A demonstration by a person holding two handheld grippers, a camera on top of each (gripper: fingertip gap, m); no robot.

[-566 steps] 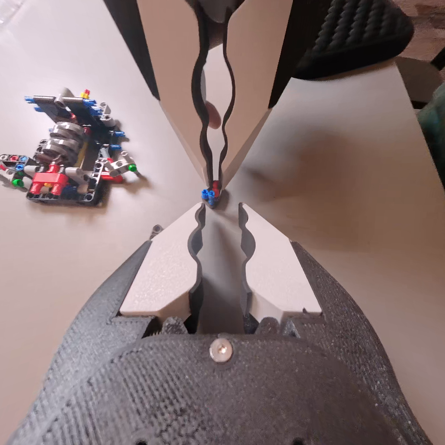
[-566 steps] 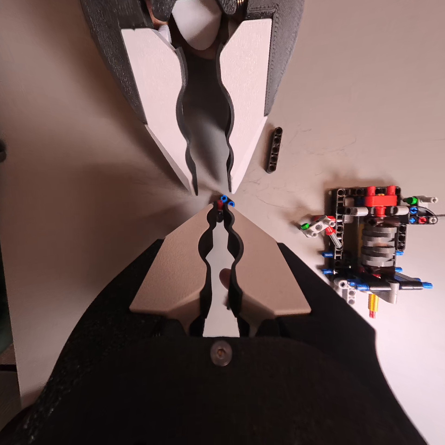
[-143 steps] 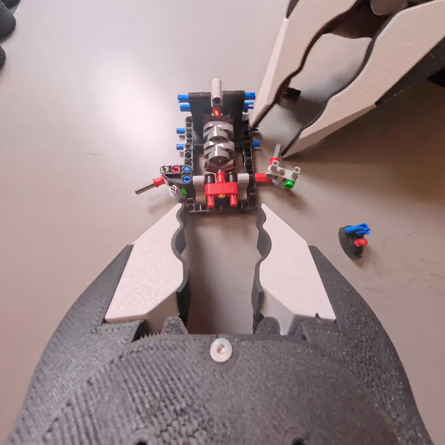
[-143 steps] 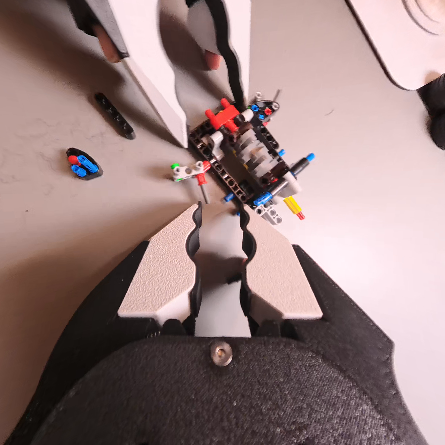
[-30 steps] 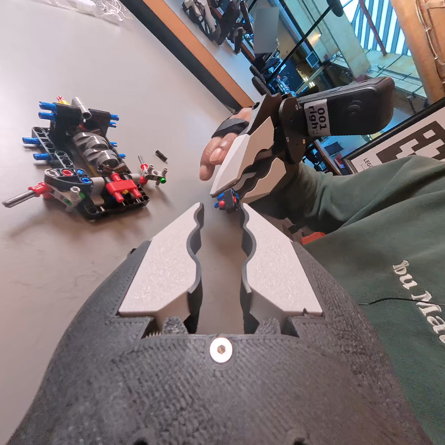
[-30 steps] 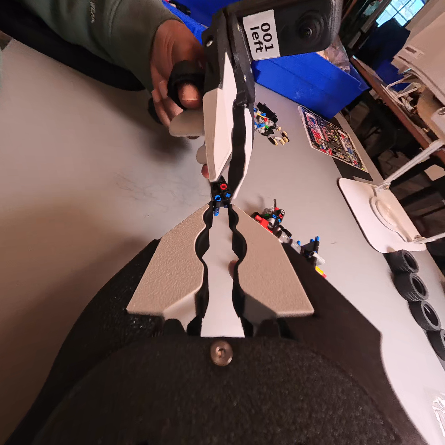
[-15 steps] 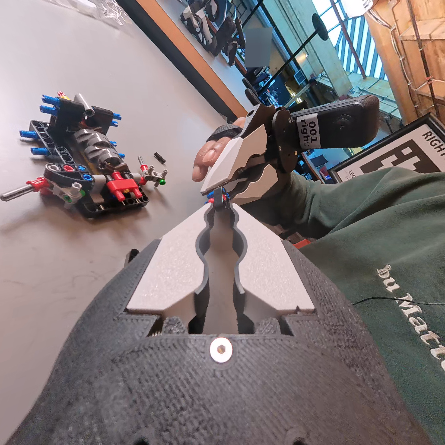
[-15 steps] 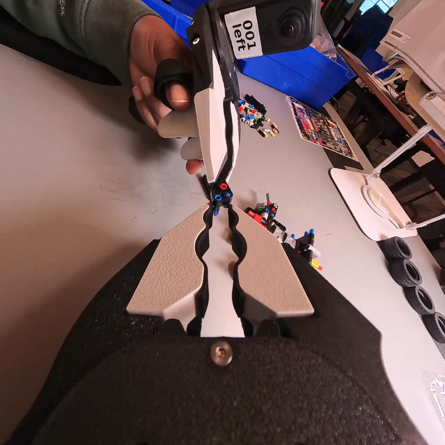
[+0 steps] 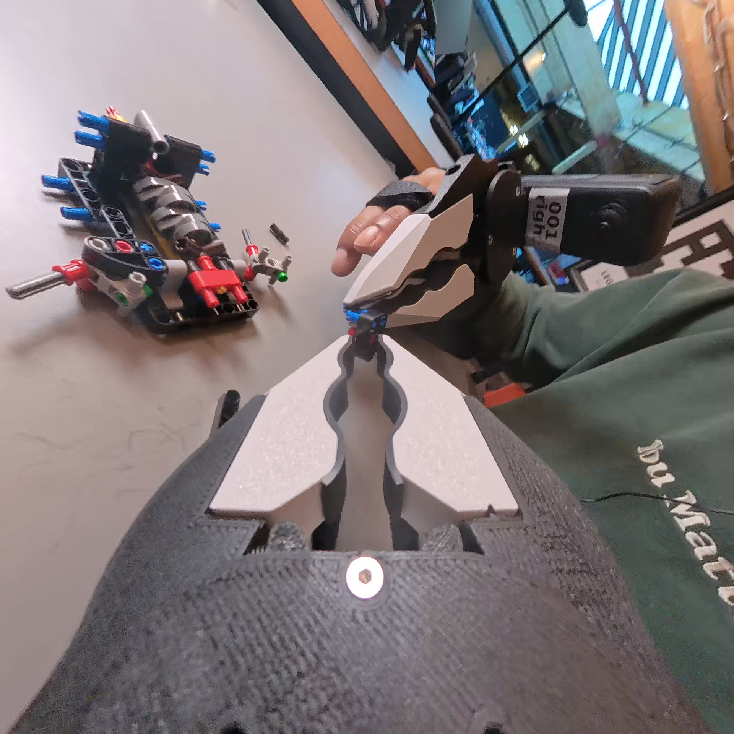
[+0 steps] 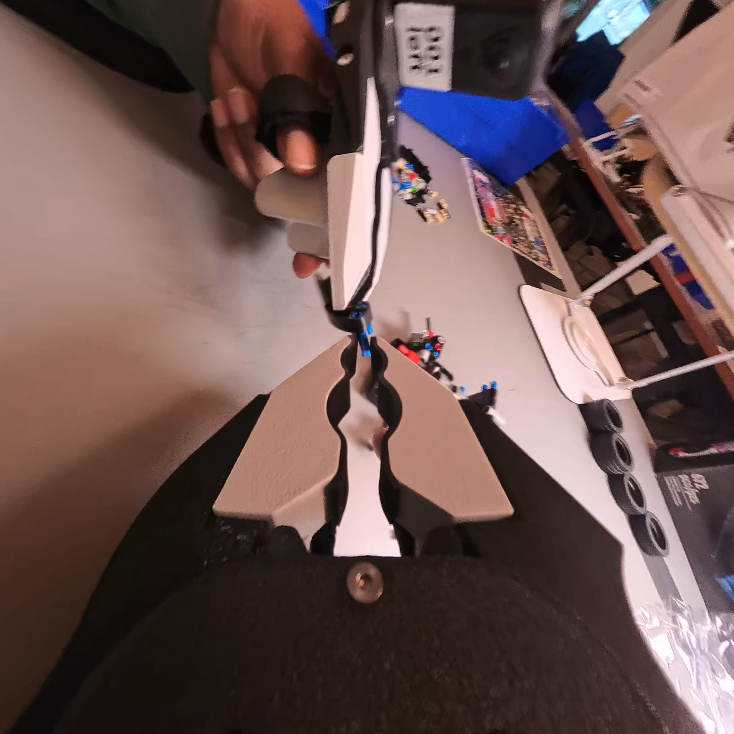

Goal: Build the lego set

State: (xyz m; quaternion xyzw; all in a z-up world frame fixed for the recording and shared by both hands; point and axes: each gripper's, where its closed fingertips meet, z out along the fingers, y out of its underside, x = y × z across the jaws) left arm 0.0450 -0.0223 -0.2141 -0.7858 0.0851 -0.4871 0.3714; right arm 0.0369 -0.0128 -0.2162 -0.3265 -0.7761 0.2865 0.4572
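Note:
A small black lego piece [image 9: 372, 321] with blue and red pins hangs in the air between my two grippers. My left gripper [image 9: 364, 344] is shut on its lower end. My right gripper [image 9: 363, 313] comes in from the right and is shut on its upper end with the blue pins. In the right wrist view my right gripper [image 10: 363, 344] pinches a blue pin, and my left gripper [image 10: 351, 306] holds the black piece [image 10: 348, 318] from above. The partly built lego chassis [image 9: 159, 238] lies on the table at the left, and also shows in the right wrist view [image 10: 425, 349].
A short black pin [image 9: 279, 233] and a grey connector [image 9: 270, 265] lie beside the chassis. A black beam [image 9: 226, 405] lies under my left gripper. Far side: loose parts [image 10: 417, 186], instruction sheet [image 10: 512, 218], white lamp base [image 10: 572, 345], several tyres [image 10: 619, 456], blue bin [image 10: 476, 115]. My two grippers' fingertips are within a few centimetres of each other. My right gripper's tips are some 7 cm from the grey connector [image 9: 270, 265].
My left gripper was open a second ago and has closed on the small piece. Both grippers have since turned with it, and the right wrist view is blurred by motion.

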